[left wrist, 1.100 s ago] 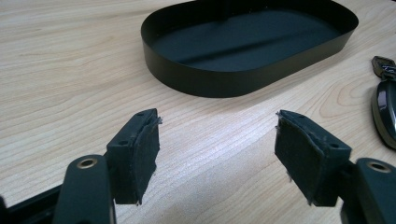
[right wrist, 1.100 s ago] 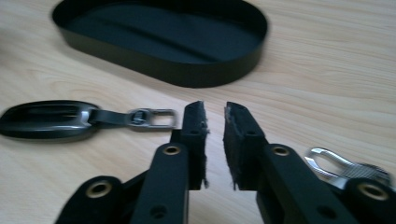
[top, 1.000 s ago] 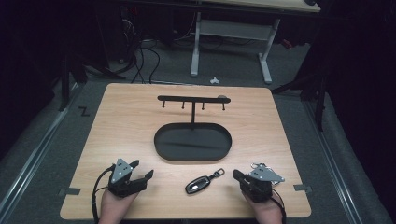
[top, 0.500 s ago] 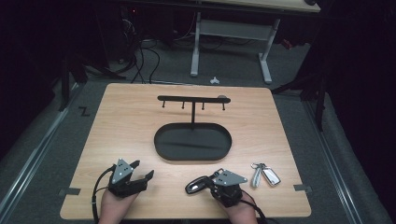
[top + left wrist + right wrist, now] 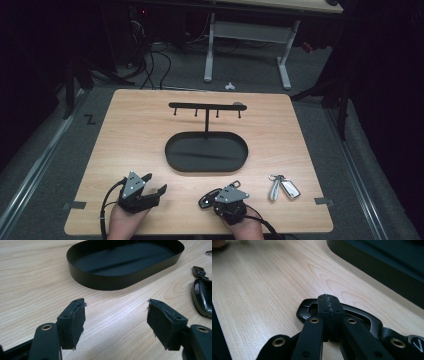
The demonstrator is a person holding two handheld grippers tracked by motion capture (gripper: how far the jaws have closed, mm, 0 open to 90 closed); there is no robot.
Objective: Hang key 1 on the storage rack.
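Observation:
A black car key fob [image 5: 204,202] lies near the table's front edge, right of centre. My right gripper [image 5: 215,197] is low over it with its jaws shut. In the right gripper view the pads [image 5: 329,302] meet with nothing seen between them, and the fob [image 5: 362,315] lies flat just under and behind the tips. My left gripper [image 5: 155,183] rests at the front left, open, nothing between its pads [image 5: 117,320]. The fob [image 5: 202,297] shows at the right edge of the left gripper view. A silver key bunch [image 5: 282,186] lies to the right of my right hand.
A black oval tray [image 5: 206,167] sits mid-table, its wall [image 5: 125,280] close ahead of my left gripper. A black T-shaped hook rack [image 5: 206,106] rises from it. Bare wood lies along the table's left side and back. Table legs and cables stand on the floor beyond.
My right gripper has slid left along the front edge, from beside the silver keys to over the black key fob. The silver keys now lie uncovered. The left gripper has stayed put.

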